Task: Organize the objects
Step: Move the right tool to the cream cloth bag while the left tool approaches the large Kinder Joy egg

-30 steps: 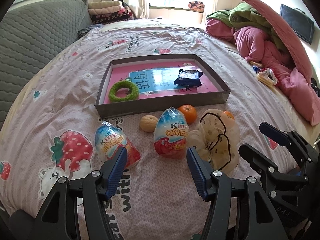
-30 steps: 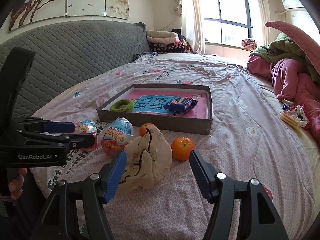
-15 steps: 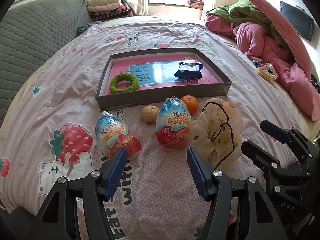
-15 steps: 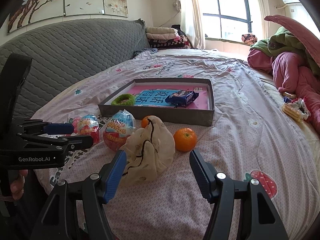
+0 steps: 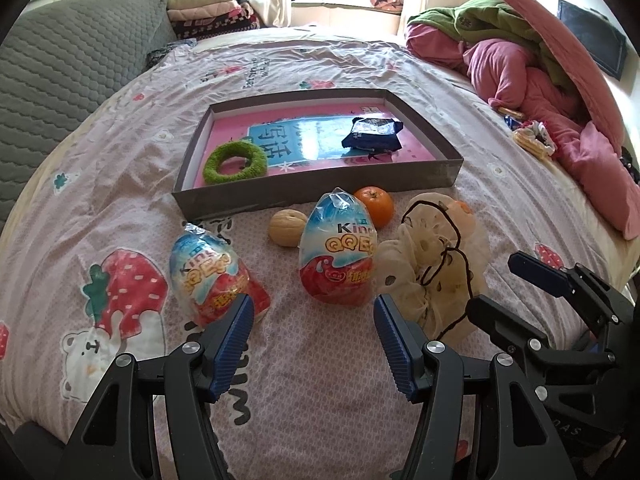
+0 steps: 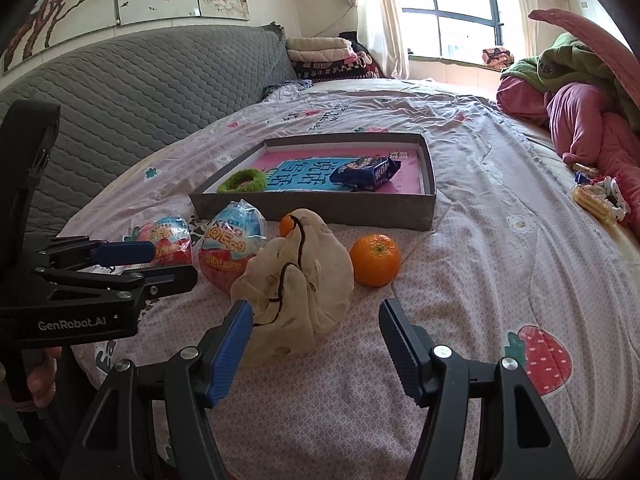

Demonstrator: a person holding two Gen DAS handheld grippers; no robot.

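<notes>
A grey box [image 5: 320,196] [image 6: 316,211] on the bed holds a green ring [image 5: 234,162] [image 6: 242,181] and a dark blue snack pack [image 5: 372,133] [image 6: 366,172]. In front of it lie two wrapped toy eggs [image 5: 338,254] [image 5: 212,276] [image 6: 232,242], a walnut [image 5: 285,227], two oranges [image 5: 374,206] [image 6: 375,259] and a cream drawstring pouch [image 5: 432,268] [image 6: 300,280]. My left gripper [image 5: 312,344] stands open just short of the middle egg. Behind the pouch, my right gripper [image 6: 316,344] is open too, with nothing between its fingers.
Pink and green bedding [image 5: 532,64] [image 6: 580,92] is piled at the right. A packet of biscuits [image 5: 532,142] [image 6: 598,198] lies beside it. A grey quilted headboard [image 5: 60,68] [image 6: 140,92] runs along the left. A hand [image 6: 38,376] holds the left tool.
The left view has drawn slightly nearer to the eggs; the right view has tipped a little. Nothing on the bed has moved, and both grippers stay open.
</notes>
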